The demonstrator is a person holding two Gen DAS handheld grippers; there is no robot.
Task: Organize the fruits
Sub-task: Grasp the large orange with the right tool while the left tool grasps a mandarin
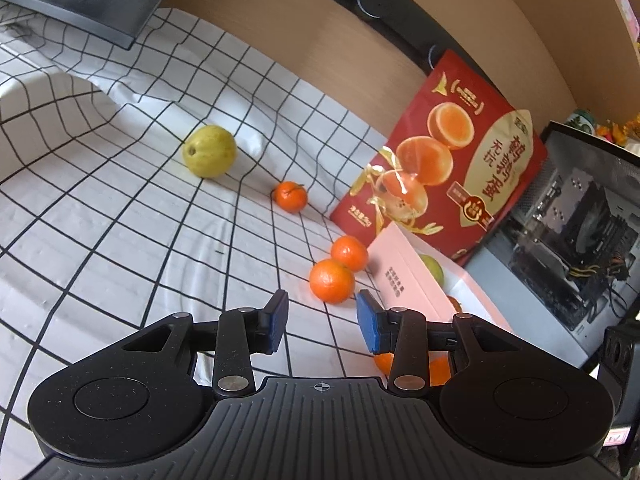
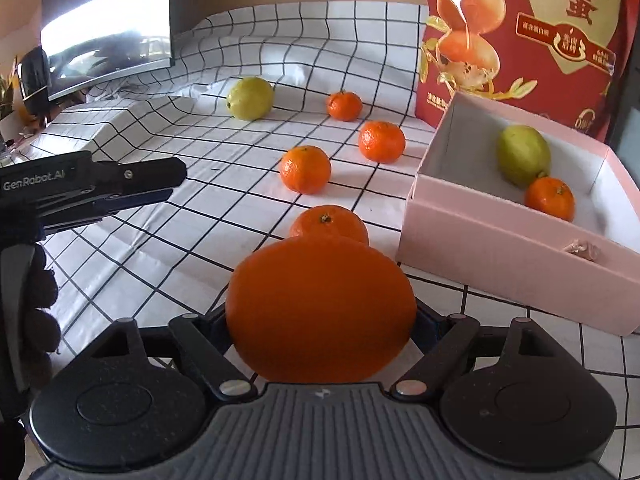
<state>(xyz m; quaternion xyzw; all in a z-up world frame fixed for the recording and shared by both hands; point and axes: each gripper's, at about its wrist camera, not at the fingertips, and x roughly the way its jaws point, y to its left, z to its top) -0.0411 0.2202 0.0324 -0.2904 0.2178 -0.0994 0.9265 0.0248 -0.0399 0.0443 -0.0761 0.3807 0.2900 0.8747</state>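
Here the right tool (image 2: 320,320) clasps a large orange (image 2: 320,308), its fingers pressed to the fruit's two sides, held above the checked cloth (image 2: 160,248) that covers the worktop. Left tool (image 1: 322,320) parted, nothing between its blue pads (image 1: 370,326); seen from the right wrist it reaches in from the left edge, a dark-gloved hand (image 2: 40,312) behind it. Pink box (image 2: 500,248) sits open at right on the cloth, just in front of a red printed bag (image 2: 540,40); inside it a green-yellow fruit (image 2: 523,155) touching a small mandarin (image 2: 549,198). Loose on the cloth: one mandarin (image 2: 329,222) just beyond the held orange, two more (image 2: 305,169) (image 2: 381,141) further on, a fourth (image 2: 344,105) near the back, and a yellow-green fruit (image 2: 250,98) to its left. Dark curved monitor (image 2: 108,28) stands at the far left.
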